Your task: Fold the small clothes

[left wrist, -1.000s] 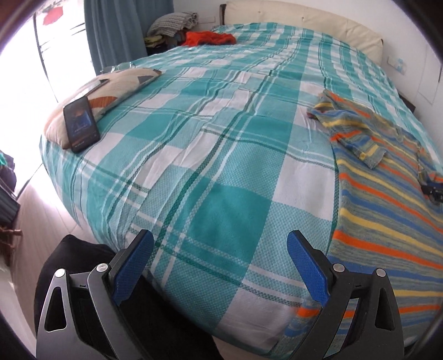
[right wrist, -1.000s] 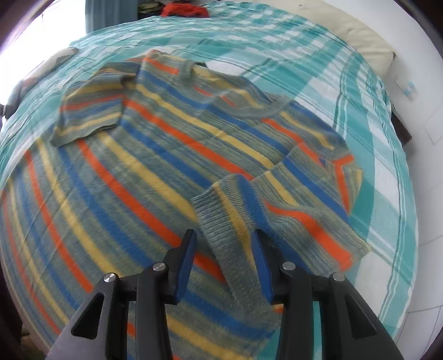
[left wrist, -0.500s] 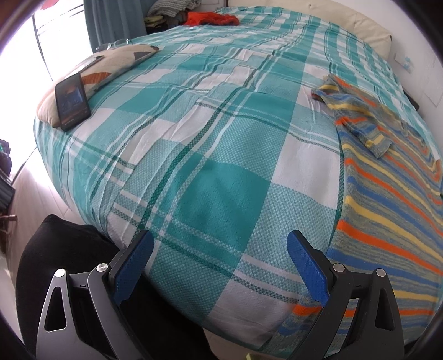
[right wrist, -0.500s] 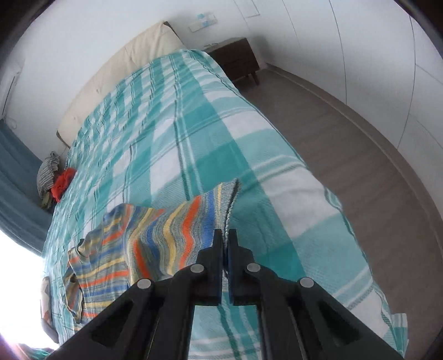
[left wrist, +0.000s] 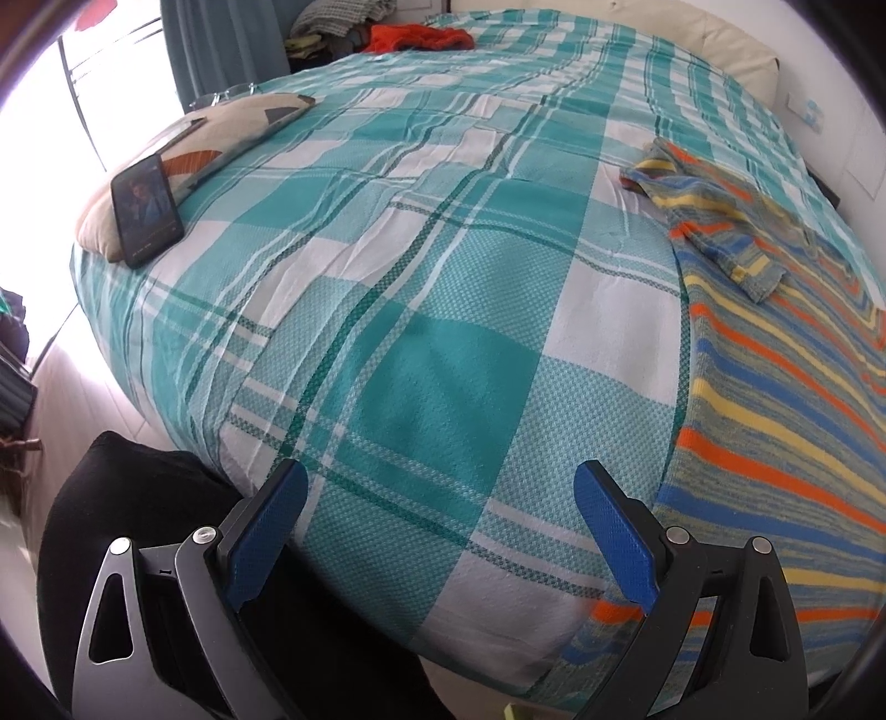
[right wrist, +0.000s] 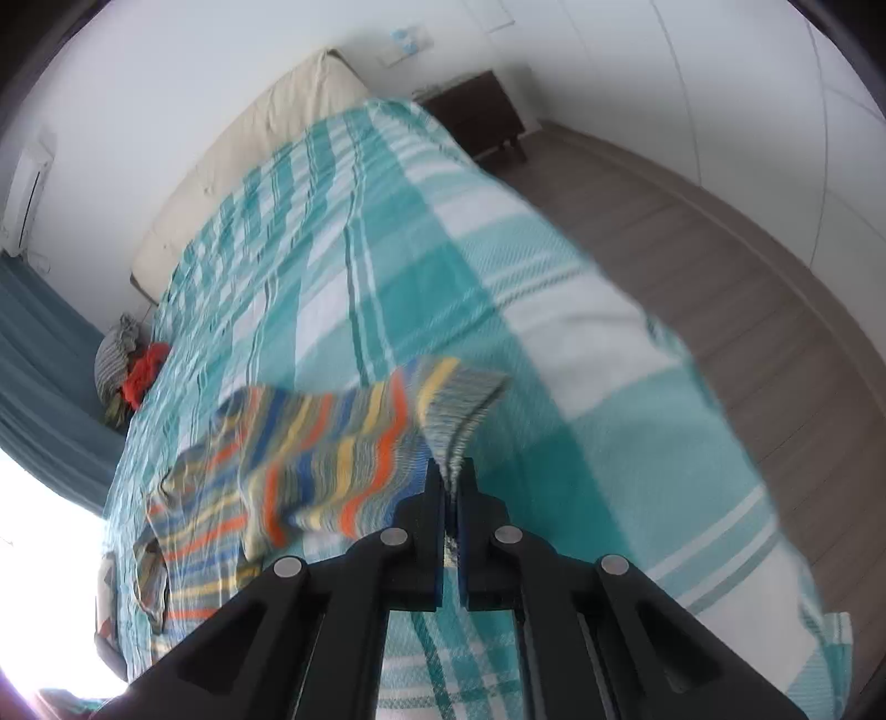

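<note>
My right gripper (right wrist: 449,471) is clamped on the ribbed edge of the striped orange, blue and yellow knit sweater (right wrist: 310,471), lifting that part off the teal-and-white plaid bedspread (right wrist: 637,443) while the rest lies flat to the left. My left gripper (left wrist: 437,520) hangs wide open and empty over the near bed edge, just beside the sweater's hem (nothing pinned). With so thin a bite, I judge the knit could slip out, or the unanchored body could drag and bunch.

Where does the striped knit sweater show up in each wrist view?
Left wrist: the striped knit sweater lies along the right edge, flat on the plaid bedspread.
Right wrist: centre-left, its cuff pinched in the right gripper.
Shared landmark: the red-orange cloth beyond the bed's far corner.
</note>
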A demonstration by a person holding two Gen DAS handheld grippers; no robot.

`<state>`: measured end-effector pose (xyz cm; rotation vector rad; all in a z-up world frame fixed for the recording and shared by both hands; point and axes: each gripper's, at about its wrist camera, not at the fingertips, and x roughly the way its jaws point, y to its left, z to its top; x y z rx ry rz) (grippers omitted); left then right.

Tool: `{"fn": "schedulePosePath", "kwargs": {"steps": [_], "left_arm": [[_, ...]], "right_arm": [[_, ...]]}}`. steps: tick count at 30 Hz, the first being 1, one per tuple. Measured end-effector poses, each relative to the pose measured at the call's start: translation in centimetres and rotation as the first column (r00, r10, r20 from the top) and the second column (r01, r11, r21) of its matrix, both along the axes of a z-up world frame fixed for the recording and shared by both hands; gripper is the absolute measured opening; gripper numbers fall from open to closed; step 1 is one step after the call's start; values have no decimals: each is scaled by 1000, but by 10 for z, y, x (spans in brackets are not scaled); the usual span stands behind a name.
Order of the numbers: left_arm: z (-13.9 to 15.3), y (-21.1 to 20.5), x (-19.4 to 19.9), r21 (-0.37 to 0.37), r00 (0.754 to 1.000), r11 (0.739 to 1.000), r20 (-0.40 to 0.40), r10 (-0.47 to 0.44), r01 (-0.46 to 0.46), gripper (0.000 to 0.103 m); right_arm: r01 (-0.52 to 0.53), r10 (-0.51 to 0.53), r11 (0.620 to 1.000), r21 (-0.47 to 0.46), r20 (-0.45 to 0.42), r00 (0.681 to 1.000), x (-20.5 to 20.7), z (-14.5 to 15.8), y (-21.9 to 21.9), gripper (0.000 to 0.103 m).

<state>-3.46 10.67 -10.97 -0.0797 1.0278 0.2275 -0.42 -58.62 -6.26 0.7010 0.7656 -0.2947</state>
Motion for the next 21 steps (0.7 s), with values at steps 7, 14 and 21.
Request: {"fn": "schedulePosePath", "kwargs": {"steps": [7, 14, 21], "left_arm": [[-3, -4, 2, 7, 1000, 1000, -13, -16, 16, 98], [-4, -3, 3, 12, 1000, 1000, -17, -17, 17, 98], [-9, -9, 6, 19, 999, 999, -33, -27, 28, 98]], "right_arm": [[12, -12, 1000, -6, -132, 991, 8, 2, -32, 5], [143, -139, 984, 105, -41, 989, -45, -13, -30, 54], [156, -185, 919, 361, 47, 982, -50, -59, -28, 59]]}}
